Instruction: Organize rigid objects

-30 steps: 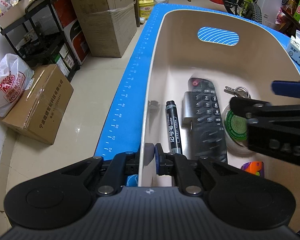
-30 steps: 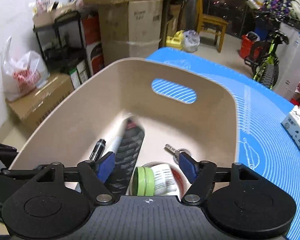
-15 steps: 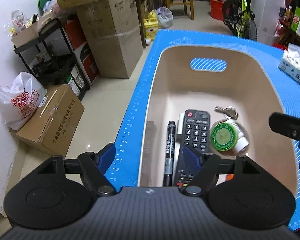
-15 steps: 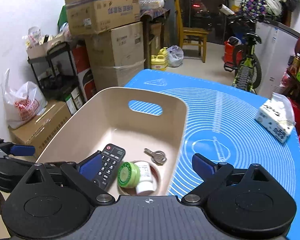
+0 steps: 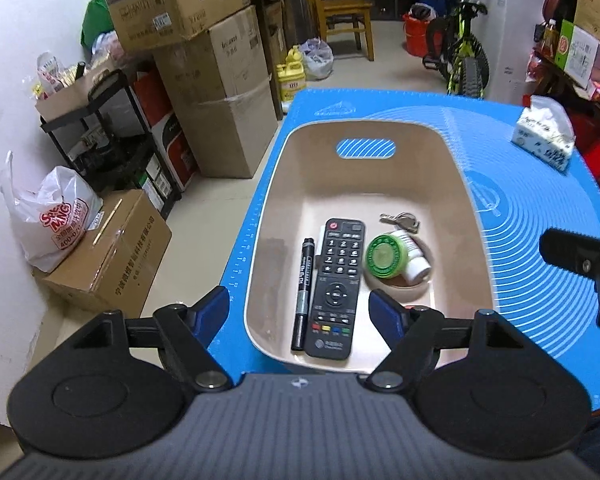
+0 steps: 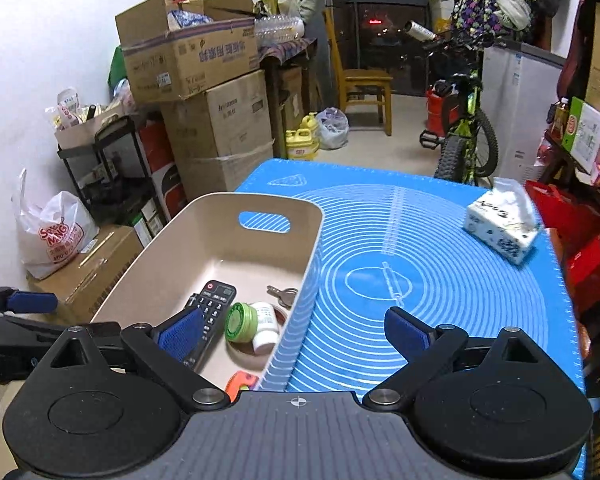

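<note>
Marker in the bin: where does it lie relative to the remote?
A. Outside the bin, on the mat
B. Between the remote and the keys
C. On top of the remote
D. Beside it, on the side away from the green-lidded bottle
D: the marker lies alongside the remote, opposite the bottle, inside the bin.

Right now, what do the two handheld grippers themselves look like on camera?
Both look alike. The left gripper and right gripper each have a grey ribbed body with a small crosshair mark at its front edge, flanked by two round black discs. Black angular linkage arms with silver pivot screws carry the fingers, tipped with blue pads, textured on the gripping face. No cables or sleeves show.
</note>
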`<state>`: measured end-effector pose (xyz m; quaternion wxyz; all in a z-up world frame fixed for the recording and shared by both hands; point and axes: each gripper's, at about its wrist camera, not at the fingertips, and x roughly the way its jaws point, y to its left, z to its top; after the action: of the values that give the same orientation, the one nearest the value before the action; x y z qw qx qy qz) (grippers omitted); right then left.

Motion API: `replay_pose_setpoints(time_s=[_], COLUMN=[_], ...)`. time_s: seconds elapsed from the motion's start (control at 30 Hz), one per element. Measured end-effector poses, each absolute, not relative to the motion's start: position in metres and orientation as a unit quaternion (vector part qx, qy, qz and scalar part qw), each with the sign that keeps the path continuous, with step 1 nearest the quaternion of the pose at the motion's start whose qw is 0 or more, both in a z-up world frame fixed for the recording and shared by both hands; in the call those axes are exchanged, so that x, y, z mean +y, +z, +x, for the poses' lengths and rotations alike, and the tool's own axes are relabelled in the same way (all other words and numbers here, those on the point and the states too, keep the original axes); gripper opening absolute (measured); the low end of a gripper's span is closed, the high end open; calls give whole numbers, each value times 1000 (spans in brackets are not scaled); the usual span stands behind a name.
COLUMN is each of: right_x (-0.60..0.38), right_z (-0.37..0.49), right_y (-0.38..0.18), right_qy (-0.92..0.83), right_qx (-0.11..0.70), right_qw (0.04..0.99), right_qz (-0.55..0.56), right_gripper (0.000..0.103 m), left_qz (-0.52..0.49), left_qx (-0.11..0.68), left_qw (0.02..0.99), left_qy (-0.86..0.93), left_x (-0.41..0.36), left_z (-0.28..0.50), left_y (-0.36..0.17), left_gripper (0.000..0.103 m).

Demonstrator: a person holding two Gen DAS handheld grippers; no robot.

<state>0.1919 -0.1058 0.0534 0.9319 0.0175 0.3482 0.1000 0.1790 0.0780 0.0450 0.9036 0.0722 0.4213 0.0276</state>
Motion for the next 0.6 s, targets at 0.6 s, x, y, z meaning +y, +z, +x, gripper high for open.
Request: replay_pose_setpoints(time_s=[0.6], right_x=[-161], right_z=[82], right_y=[104], right_qy=[80], right_qx=[308], right_qw=[948], right_qz=[29], right_gripper=[98], left_qz=[75], left_qx=[379], left_qw=[922], left_qy=[28], left_x=[36], left_z=[92], left_y=[94], left_gripper=[78])
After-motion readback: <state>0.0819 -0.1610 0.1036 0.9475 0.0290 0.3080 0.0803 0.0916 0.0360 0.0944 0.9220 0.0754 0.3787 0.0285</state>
